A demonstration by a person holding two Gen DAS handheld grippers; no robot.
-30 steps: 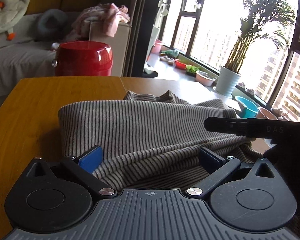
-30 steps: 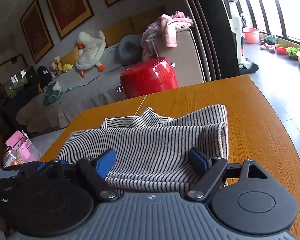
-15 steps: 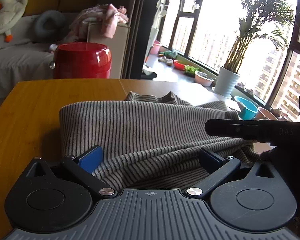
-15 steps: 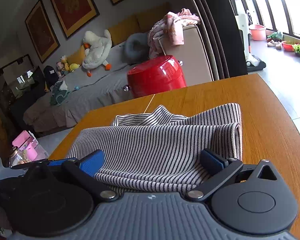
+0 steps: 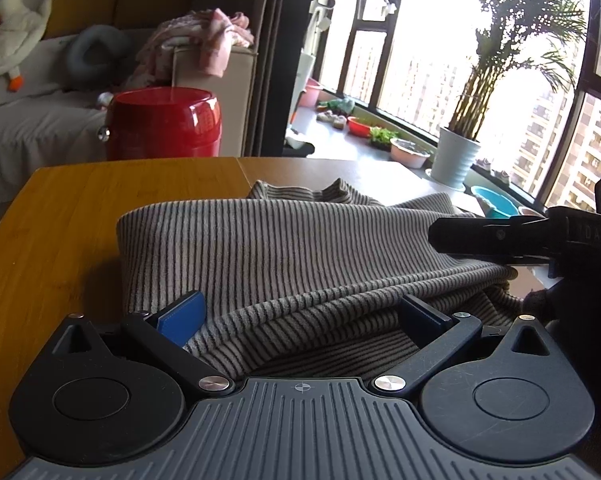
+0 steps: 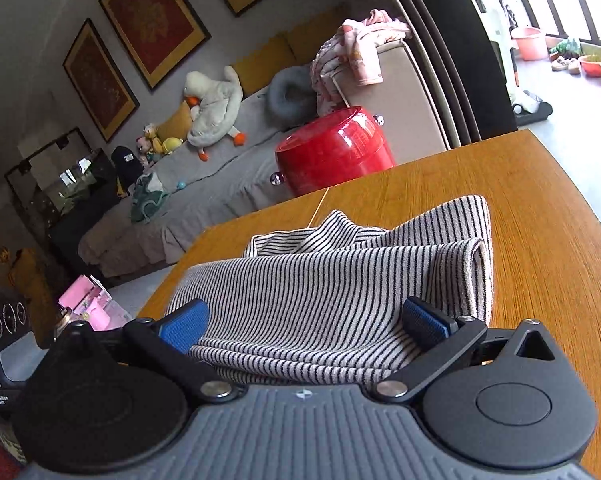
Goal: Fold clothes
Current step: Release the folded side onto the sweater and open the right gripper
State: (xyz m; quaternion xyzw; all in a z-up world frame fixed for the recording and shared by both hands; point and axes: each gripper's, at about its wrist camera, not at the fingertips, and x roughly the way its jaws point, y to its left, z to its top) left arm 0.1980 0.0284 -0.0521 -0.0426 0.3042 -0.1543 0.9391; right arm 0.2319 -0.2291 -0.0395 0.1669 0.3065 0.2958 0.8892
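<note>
Left wrist view: striped garment (image 5: 292,256) is lying doubled over on the wooden counter (image 5: 80,216), one rolled fold edge facing the window side. Left gripper (image 5: 300,316) and right gripper (image 6: 304,320) are both standing with jaws wide, cloth lying slack between the blue pads, nothing pinched. Over the past second the right gripper is pulling back and tilting slightly, the left barely shifting; the fold looks released, holding its shape.

A home living room: sofa (image 6: 236,184) with plush duck (image 6: 214,110), framed pictures (image 6: 148,12), potted palm (image 5: 460,152).
</note>
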